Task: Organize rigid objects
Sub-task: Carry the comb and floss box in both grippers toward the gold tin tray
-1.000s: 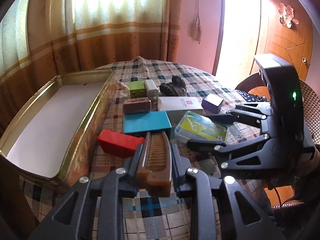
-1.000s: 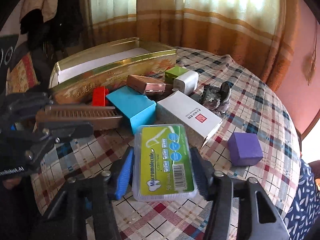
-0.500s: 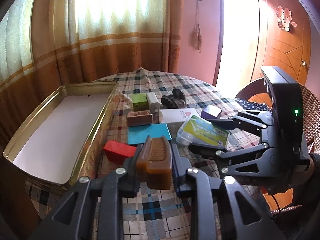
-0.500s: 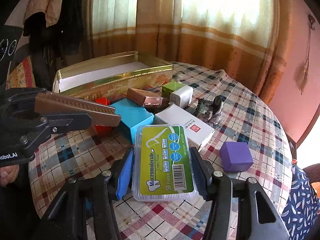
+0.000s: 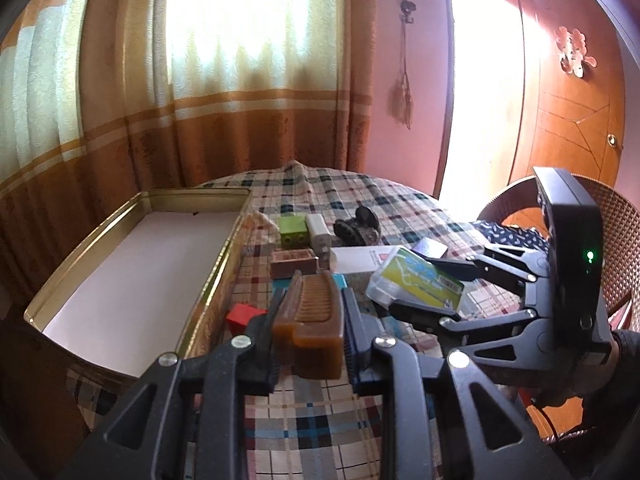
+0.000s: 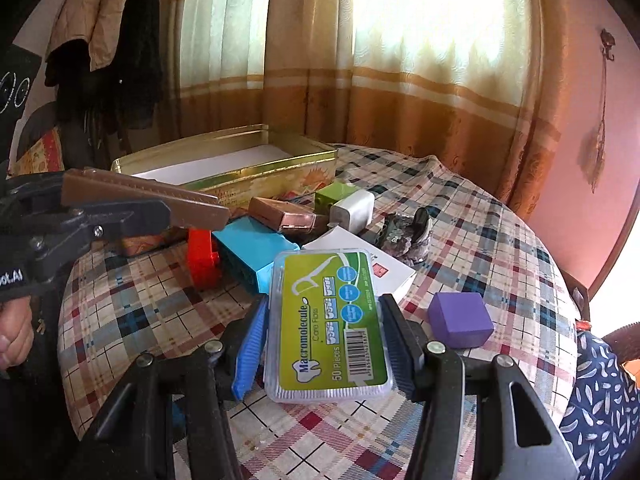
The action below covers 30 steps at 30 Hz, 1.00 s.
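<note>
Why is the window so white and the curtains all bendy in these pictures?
In the left wrist view, sunlight through the curtain washes the window out to plain white, and the doorway glares too; the round lens bows the straight tin box. In the right wrist view the same sun blows out the top, the corners go black, yet the floss box in the claw stays sharp enough to read.

I see a brown wooden comb (image 5: 310, 316), a green-labelled clear floss box (image 6: 330, 320), a gold tin tray (image 5: 216, 264), a plaid tablecloth (image 6: 500, 248).
</note>
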Motion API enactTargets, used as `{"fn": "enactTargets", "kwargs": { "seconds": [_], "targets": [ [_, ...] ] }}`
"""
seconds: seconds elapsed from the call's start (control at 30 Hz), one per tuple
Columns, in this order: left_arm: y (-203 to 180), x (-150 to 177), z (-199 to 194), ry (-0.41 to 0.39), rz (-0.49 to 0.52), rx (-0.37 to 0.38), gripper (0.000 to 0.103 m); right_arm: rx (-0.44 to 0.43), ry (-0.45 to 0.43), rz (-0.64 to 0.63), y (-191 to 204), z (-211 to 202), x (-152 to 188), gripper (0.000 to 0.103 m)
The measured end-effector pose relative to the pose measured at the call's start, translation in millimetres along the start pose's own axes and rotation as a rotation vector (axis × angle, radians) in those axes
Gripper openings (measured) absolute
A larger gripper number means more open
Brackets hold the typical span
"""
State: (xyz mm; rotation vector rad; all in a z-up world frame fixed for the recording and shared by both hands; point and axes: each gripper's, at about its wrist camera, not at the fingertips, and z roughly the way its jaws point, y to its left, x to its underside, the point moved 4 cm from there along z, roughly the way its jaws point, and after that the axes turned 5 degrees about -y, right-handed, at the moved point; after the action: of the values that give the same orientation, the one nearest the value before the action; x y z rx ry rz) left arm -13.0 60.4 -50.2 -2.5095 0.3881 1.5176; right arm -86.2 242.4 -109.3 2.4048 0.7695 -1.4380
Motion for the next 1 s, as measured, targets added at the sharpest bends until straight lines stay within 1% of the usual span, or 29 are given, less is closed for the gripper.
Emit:
{"fn": "enactTargets", "kwargs": {
  "seconds": [0.4, 1.0],
  "targets": [
    [8.7, -6.3, -5.3, -0.043, -0.021, -0.059, 0.024, 0.017, -0.049, 0.032, -4.8, -7.7, -1.4, 0.056],
    [16.8, -11.6, -13.6, -0.083, -0.037, -0.098, 0.024, 0.027, -0.089, 0.055, -9.0, -14.1, -2.7, 0.056]
  ]
}}
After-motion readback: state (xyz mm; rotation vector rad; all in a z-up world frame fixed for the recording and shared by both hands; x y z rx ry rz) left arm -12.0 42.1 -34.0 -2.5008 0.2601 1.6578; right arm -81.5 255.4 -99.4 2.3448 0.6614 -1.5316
